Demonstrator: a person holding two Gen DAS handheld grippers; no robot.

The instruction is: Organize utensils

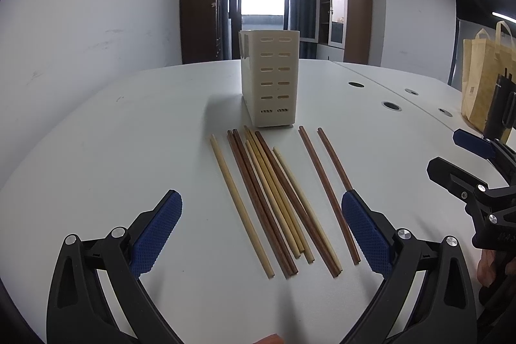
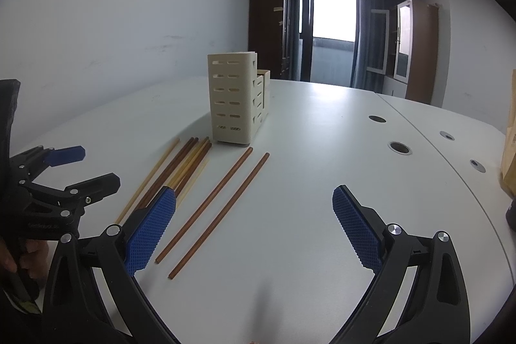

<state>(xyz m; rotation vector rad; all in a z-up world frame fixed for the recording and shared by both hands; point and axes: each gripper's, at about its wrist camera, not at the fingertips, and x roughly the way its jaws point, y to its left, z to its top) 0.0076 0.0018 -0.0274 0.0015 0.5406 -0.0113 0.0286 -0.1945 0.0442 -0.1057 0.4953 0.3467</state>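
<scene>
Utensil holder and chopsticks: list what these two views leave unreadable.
- Utensil holder interior: both views sit below its rim, so its contents are hidden.
- Rightmost dark chopstick: near end hidden behind the left gripper pad, left wrist view.
- Chopstick pile: near ends covered by the right gripper finger, right wrist view.

Brown and pale chopsticks point(image 1: 274, 202) lie flat before the upright cream holder point(image 1: 269, 78).

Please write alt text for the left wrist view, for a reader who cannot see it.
Chopsticks, light and dark brown, lie loose on a white table in front of an upright cream slotted utensil holder. The left gripper hangs above their near ends, jaws wide open and holding nothing.
</scene>
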